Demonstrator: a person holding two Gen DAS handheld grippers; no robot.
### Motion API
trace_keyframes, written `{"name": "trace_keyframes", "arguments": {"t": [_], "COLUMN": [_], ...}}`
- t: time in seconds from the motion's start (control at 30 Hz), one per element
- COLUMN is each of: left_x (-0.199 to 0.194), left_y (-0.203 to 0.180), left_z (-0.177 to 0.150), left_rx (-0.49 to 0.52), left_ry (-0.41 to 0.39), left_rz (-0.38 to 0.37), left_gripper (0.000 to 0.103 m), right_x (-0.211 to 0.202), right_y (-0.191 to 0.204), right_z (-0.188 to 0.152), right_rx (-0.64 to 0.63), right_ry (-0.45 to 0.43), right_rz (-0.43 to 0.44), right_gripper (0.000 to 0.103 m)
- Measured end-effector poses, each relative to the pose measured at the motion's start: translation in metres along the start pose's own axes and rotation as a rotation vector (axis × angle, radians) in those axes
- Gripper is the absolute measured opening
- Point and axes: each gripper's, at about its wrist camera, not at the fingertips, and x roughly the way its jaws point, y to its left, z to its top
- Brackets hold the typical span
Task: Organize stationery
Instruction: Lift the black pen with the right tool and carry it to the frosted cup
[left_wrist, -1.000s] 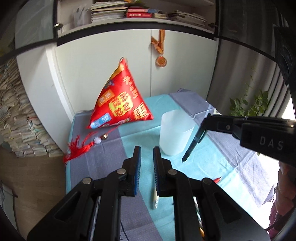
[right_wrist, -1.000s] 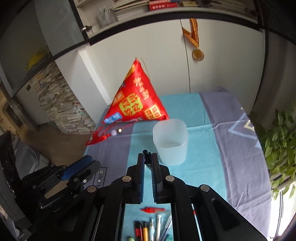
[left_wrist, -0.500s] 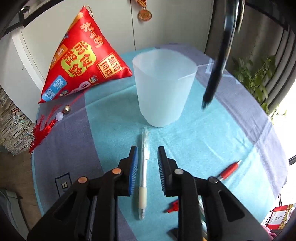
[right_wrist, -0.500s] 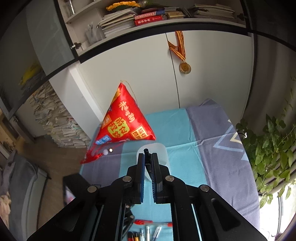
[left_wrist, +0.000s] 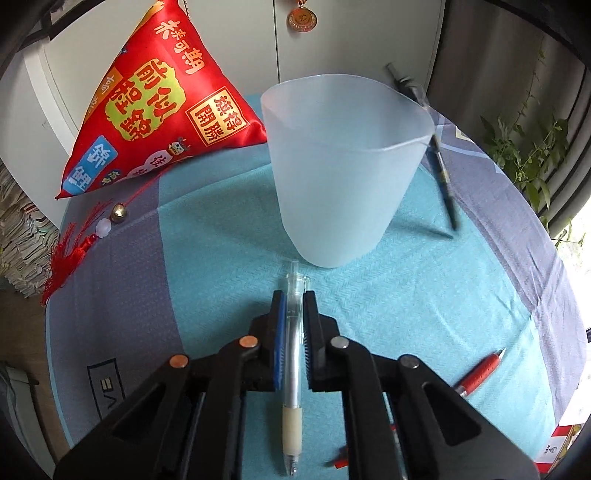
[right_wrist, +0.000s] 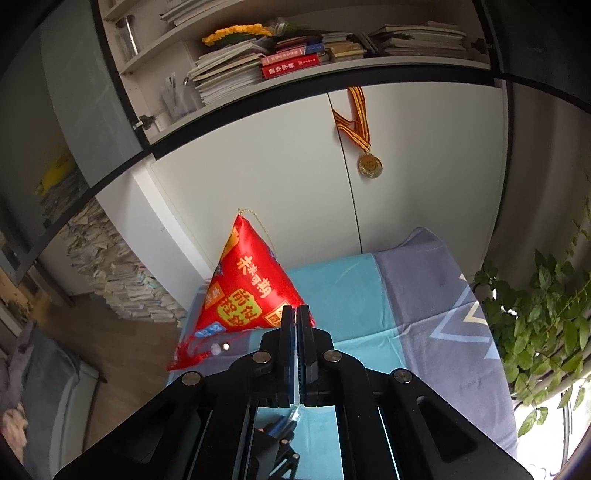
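Left wrist view: left tool (left_wrist: 293, 295) clamps a clear pen (left_wrist: 293, 343); right tool (right_wrist: 296, 309) closed, empty; red cushion (left_wrist: 155, 99) bears Chinese characters.

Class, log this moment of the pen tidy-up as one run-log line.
left gripper: shut on clear pen | right gripper: shut, empty | cup: upright | black pen: beside cup

Cloth-covered table (left_wrist: 461, 295) bears cup (left_wrist: 343, 166), pens (left_wrist: 480, 373), red pouch (left_wrist: 147, 99).
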Motion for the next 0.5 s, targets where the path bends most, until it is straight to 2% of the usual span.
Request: {"name": "trace_keyframes", "arguments": {"t": [0.1,0.2,0.3,0.43,0.5], "left_x": [0.001,-0.009,-0.025,-0.047,-0.058], "left_y": [0.005,0.015,0.024,0.035,0.039], "left_z": [-0.003,-0.009,-0.013,-0.017,-0.018], "left_rx": [-0.019,-0.051,-0.086,-0.118,-0.128], "left_ry": [-0.006,-0.012,-0.03,-0.067,-0.083], "left_rz": [-0.007,-0.03,-0.058,-0.087,-0.093], "left_gripper": [0.007,0.007,0.006,0.005,0.005], "right_x": [0.004,0.018,0.045,0.097,0.12], "right_y": [0.0,-0.012,-0.034,-0.073,-0.096], "right_z": [-0.002,-0.013,-0.031,-0.055,-0.061], "right_rx": [-0.015,-0.028,-0.093,-0.193,-0.176], "right_ry": [0.01,0.065,0.165,0.308,0.366], "right_rz": [0.0,-0.01,-0.087,-0.258,-0.257], "right_gripper": [0.002,0.002,0.004,0.007,0.007]}}
